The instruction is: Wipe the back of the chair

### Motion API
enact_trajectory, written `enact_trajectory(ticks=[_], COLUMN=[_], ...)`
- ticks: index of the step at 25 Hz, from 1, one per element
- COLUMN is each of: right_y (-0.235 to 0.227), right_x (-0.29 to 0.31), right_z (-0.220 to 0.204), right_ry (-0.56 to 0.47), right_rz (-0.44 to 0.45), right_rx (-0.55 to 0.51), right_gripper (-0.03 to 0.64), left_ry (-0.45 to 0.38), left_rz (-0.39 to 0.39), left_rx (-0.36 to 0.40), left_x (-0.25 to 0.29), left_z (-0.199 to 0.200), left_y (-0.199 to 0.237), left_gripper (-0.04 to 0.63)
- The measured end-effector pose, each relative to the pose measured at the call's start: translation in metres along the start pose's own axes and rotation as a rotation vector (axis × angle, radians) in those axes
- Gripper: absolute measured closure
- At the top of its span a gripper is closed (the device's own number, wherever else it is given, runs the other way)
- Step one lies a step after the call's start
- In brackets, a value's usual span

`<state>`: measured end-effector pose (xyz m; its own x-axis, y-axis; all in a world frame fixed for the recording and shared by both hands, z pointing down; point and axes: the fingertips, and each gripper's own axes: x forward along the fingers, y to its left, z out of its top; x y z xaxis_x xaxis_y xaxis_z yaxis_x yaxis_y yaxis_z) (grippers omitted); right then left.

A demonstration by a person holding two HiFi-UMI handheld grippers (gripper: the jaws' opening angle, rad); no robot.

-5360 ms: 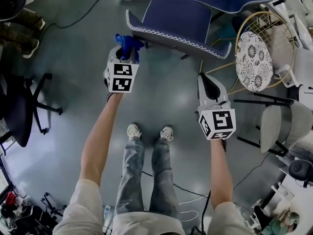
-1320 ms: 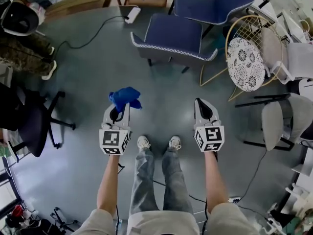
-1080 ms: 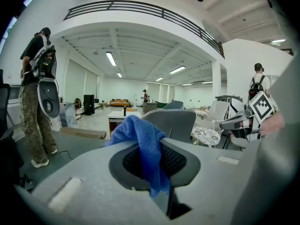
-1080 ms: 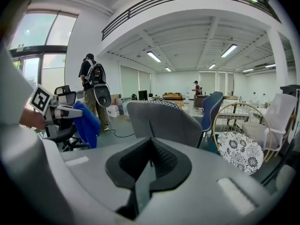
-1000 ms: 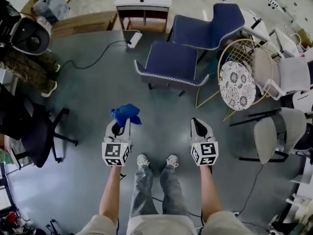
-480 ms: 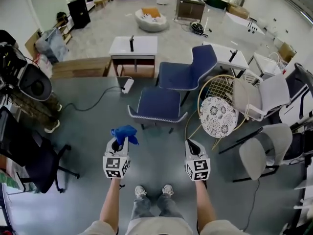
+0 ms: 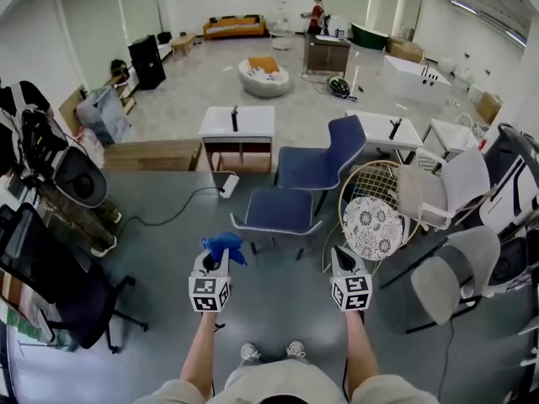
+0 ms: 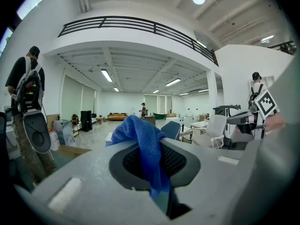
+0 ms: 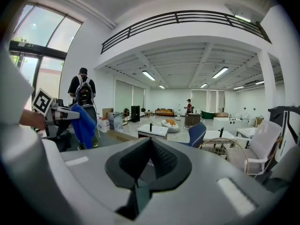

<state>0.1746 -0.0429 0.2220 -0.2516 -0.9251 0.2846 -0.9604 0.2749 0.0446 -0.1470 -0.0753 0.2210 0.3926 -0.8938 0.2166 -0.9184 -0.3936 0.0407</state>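
Ahead of both jaws, well apart — blue chair; left gripper clenched on cloth — right gripper jaws pressed together.

Beige sleeves, grey marker-cubed grippers

Upright blue chair with white-trimmed near edge; crumpled blue cloth in the left claw
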Motion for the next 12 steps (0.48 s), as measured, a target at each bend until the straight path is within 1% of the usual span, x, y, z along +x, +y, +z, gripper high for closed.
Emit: enact_trajectory(ticks=[5,8,12], right_y=[0.001,0.002,-0.003], right_x=[-0.008,-0.014,-0.023], right_z=[0.010,0.015,0.017], right_ry=[-0.022,-0.033,-0.044], right_rz=[-0.004,-0.009,-0.030], right_rx=[0.009,0.007,0.006], right_gripper=[0.617,0.617,0.617], left_ry=[-0.001,-0.019,-0.029], left_rz=[0.002,0.012,0.014], left_rx=[-0.019,-0.031,-0.012], left_x=[-0.012,-0.018,-0.021], left_z=[0.003,0.009,0.016], left_y=[-0.008,-0.007,-0.005], left_gripper=[0.552,0.552,0.552])
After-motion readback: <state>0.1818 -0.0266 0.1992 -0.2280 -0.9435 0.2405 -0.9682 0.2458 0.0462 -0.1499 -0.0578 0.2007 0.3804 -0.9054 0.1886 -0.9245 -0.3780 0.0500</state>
